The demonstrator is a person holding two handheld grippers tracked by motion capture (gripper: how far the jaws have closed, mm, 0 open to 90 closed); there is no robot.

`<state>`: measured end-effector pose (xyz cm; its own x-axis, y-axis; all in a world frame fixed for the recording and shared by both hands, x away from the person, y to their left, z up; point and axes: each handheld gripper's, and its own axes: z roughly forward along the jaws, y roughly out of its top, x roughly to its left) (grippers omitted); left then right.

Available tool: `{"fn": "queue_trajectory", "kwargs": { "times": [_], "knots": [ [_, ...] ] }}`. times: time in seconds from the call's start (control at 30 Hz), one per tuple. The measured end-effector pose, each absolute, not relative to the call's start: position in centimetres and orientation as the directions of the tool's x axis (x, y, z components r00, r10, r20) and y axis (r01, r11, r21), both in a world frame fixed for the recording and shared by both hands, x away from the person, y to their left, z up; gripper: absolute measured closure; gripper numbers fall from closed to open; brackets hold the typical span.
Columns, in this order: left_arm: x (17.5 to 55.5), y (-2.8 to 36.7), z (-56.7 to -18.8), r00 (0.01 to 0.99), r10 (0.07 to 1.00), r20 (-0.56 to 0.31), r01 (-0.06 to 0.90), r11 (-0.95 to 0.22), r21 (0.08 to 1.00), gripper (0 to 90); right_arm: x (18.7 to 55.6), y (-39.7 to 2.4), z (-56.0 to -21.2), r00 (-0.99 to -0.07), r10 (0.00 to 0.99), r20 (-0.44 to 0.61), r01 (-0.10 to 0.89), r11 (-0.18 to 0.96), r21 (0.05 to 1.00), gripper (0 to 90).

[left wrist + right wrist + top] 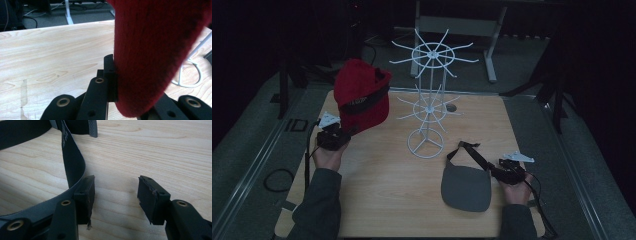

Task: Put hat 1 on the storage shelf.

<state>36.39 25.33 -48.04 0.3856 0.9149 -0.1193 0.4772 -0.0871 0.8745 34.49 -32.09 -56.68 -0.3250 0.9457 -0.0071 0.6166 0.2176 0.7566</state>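
Your left gripper [113, 82] is clamped on the red hat's [362, 95] brim, holding it above the wooden table [382, 200] — left of the white wire stand [428, 95]. Your right gripper [116, 197] has its jaws apart beside the grey visor's [466, 187] strap [72, 162].

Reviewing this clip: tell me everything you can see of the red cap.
The red cap looks like soft, fuzzy fabric, with a dark band across its underside carrying small lettering too small to read. It is lifted off the wooden table, tilted, over the table's far left part, left of the white wire stand. The left gripper holds it from below; in the left gripper view the red fabric sits pinched between the jaws. Nothing else appears to touch it.
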Motion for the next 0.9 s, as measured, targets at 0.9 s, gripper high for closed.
{"fn": "queue_trajectory", "kwargs": {
  "times": [0.9],
  "knots": [
    [36.7, 25.2, -45.2, 0.383, 0.918, -0.106, 0.433, -0.077, 0.898, 86.0, 34.5, -32.1, -56.7, -0.325, 0.946, -0.007, 0.617, 0.217, 0.757, 47.8]
  ]
}}
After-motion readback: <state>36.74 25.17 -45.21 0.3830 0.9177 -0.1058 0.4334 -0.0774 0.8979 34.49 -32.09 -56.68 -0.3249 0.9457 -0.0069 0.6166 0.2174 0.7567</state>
